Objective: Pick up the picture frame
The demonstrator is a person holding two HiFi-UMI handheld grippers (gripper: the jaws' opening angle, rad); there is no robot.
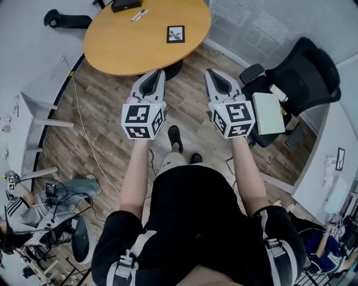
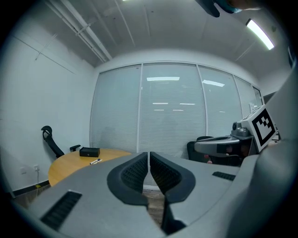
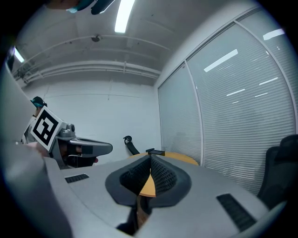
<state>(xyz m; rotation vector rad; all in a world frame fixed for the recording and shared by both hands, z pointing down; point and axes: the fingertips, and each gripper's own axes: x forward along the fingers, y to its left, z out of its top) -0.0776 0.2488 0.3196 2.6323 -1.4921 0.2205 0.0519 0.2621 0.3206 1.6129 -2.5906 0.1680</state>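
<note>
A small black picture frame with a white mat lies flat on the round wooden table, toward its right side. My left gripper hangs over the floor just short of the table's near edge, its jaws shut with nothing between them. My right gripper is level with it on the right, also shut and empty. Both point toward the table, and the frame lies beyond and between the two tips. In the left gripper view the shut pads meet in front of the table; the frame does not show there.
A black box and a marker lie at the table's far side. A black office chair stands to the right with a pale green pad beside my right gripper. Another chair stands far left. Cables run along the floor at left.
</note>
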